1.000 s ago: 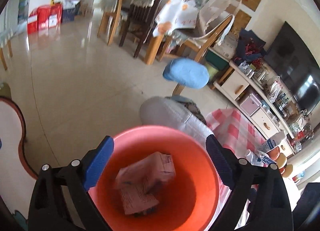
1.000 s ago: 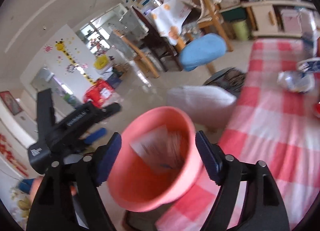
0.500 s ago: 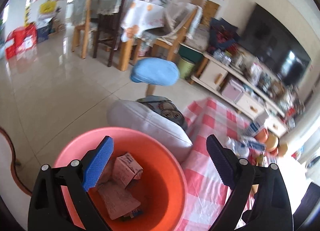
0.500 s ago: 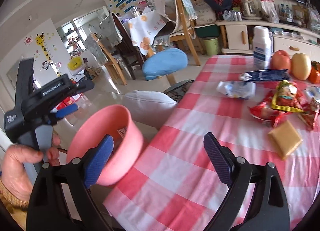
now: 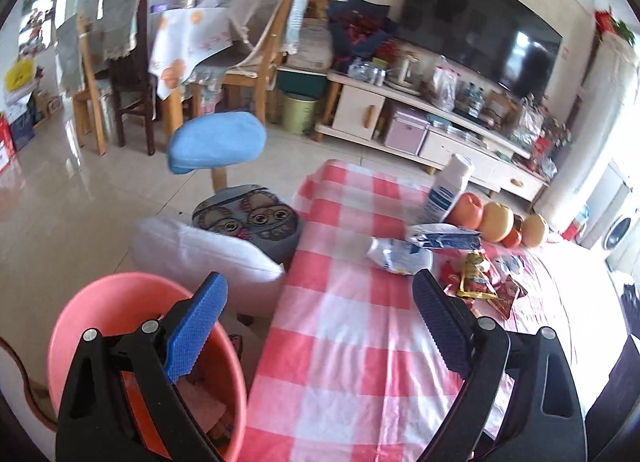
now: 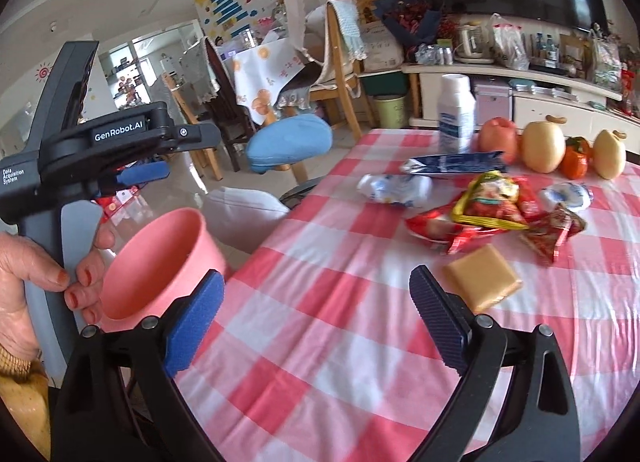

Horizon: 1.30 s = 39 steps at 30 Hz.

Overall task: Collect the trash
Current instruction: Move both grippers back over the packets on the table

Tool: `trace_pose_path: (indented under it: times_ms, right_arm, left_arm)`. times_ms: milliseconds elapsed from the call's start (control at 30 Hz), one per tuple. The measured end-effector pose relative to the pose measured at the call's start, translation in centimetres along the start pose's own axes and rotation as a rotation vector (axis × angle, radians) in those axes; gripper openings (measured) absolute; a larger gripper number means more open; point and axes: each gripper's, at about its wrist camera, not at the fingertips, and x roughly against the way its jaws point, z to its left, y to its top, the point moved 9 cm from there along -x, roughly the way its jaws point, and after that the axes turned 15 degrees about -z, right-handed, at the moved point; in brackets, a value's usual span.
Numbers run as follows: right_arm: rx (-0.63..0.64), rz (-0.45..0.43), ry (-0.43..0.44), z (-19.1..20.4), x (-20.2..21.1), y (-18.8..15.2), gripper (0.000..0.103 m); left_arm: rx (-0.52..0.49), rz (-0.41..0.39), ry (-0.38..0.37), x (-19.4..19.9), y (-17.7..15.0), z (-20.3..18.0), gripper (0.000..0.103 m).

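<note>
A pink bin (image 5: pixel 120 302) stands off the table's left edge, with crumpled paper low inside it. My left gripper (image 5: pixel 318 278) is open over the checked tablecloth (image 5: pixel 352 362); its left finger overlaps the bin's rim. My right gripper (image 6: pixel 316 274) hovers over the cloth, its jaws opening with nothing between them. Ahead of it lie a tan square packet (image 6: pixel 482 282), red and yellow snack wrappers (image 6: pixel 488 201), a crumpled white-blue wrapper (image 6: pixel 394 189) and a dark blue packet (image 6: pixel 452 163). A hand (image 6: pixel 40 274) holds the left gripper's handle beside the bin (image 6: pixel 160 258).
A white bottle (image 6: pixel 456 117), an apple (image 6: pixel 498 139) and pears (image 6: pixel 542 145) stand at the table's far side. A blue padded stool (image 5: pixel 218 141) and a white cushion (image 5: pixel 200 254) sit off the table's left edge. Dining chairs and a TV cabinet (image 5: pixel 420 121) lie beyond.
Both views have swung right, from over the bin to the table. The bin slid to the lower left of each view. The right jaws have spread wider.
</note>
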Motion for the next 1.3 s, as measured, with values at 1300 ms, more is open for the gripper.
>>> trace_pose_path:
  times_ms: [1300]
  right_arm:
    - [-0.101,0.012,-0.154,-19.8,4.0,1.1,0.097]
  left_arm:
    - [-0.279,0.285,-0.181,-8.7,-7.8,-17.6,0.093]
